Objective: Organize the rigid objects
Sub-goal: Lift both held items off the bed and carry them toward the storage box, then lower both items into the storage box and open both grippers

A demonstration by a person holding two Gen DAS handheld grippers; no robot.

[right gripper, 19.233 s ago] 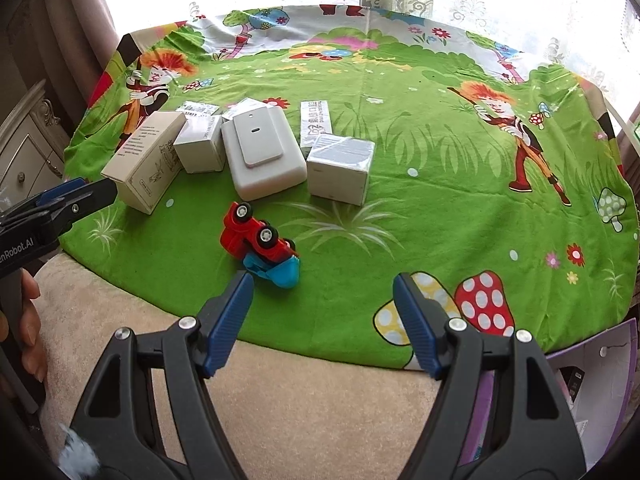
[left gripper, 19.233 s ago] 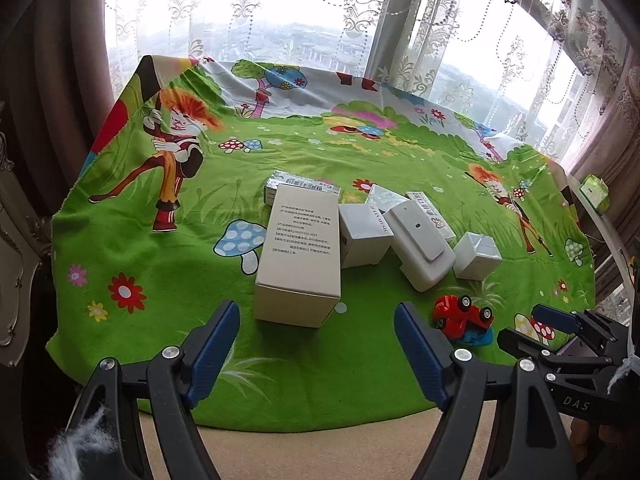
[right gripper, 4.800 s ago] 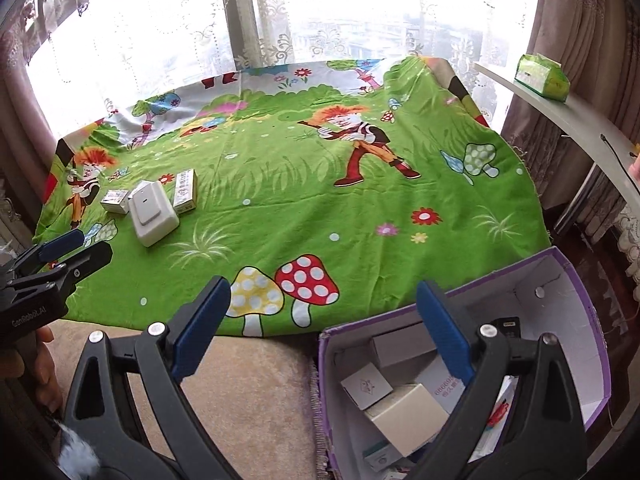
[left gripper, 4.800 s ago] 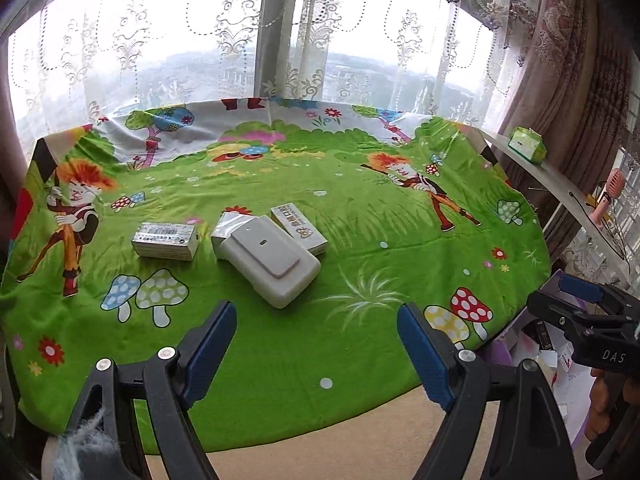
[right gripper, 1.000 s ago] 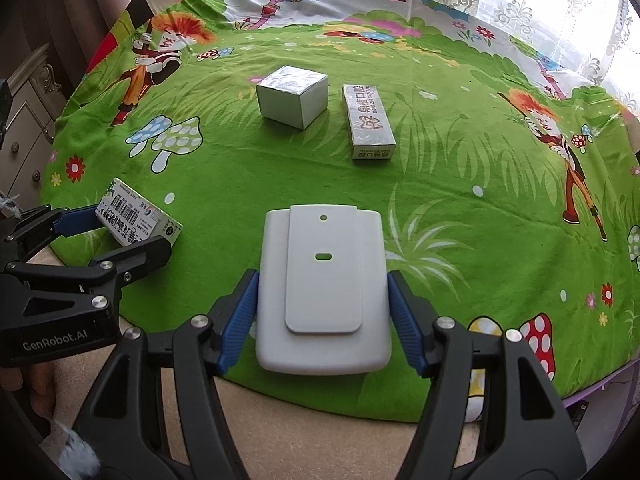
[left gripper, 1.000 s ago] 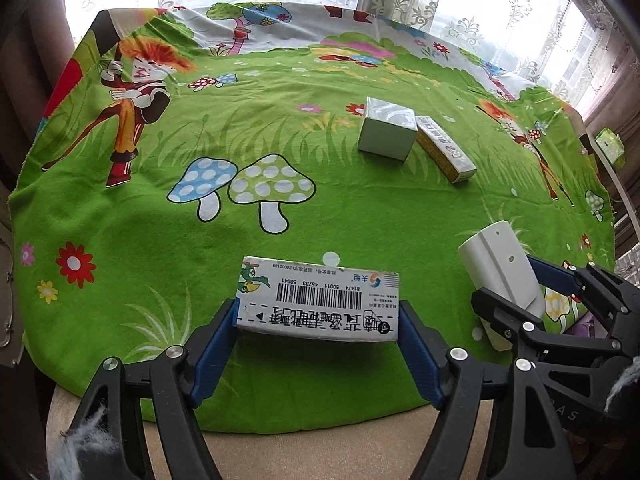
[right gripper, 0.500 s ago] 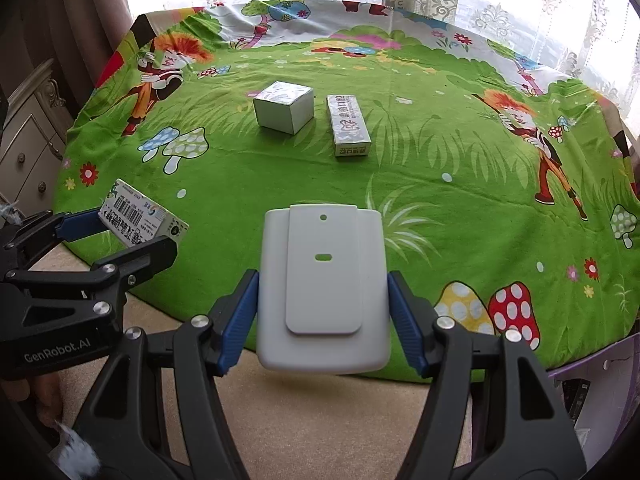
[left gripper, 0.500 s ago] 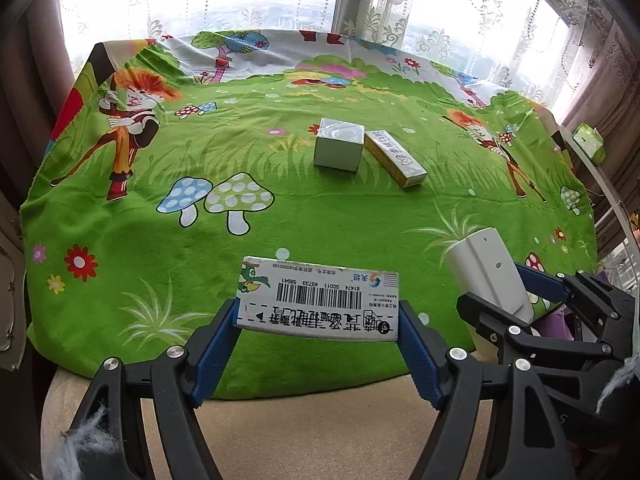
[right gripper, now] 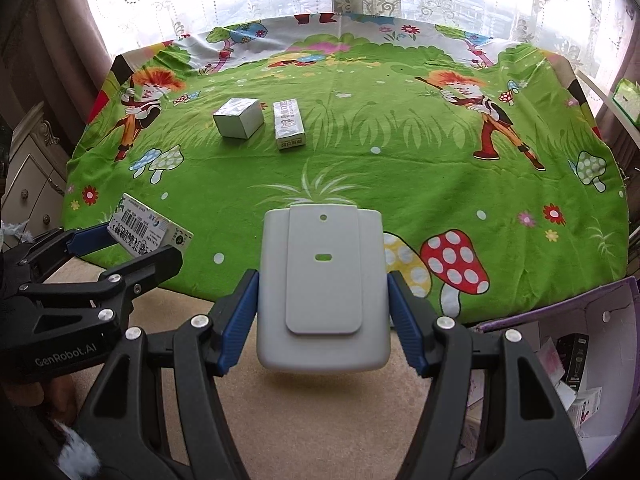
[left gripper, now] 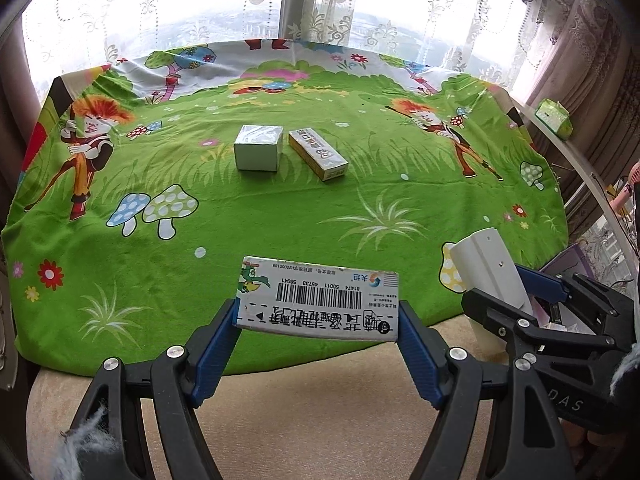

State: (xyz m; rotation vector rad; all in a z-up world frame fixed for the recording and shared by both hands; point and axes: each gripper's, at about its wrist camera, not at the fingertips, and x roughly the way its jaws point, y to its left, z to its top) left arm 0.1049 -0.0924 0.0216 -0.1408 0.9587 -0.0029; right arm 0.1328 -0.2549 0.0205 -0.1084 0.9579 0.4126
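Observation:
My left gripper [left gripper: 318, 322] is shut on a flat white barcode box [left gripper: 318, 298], held above the table's near edge; it also shows in the right wrist view [right gripper: 148, 234]. My right gripper [right gripper: 322, 304] is shut on a white plastic case [right gripper: 324, 288], held over the near edge; the case shows in the left wrist view [left gripper: 488, 268]. A small white cube box [left gripper: 258, 148] and a long yellow-white box [left gripper: 318, 154] lie side by side on the green cartoon cloth [left gripper: 280, 208], far from both grippers.
A purple-rimmed storage box [right gripper: 560, 344] with several small boxes inside stands on the floor at the lower right. A beige carpet [left gripper: 304, 420] lies below the grippers. A drawer cabinet [right gripper: 28, 172] stands left. Curtained windows are behind the table.
Both grippers have pulled back from the table and to the right with their objects; the purple box has come more into the right wrist view. The two boxes on the cloth have not moved.

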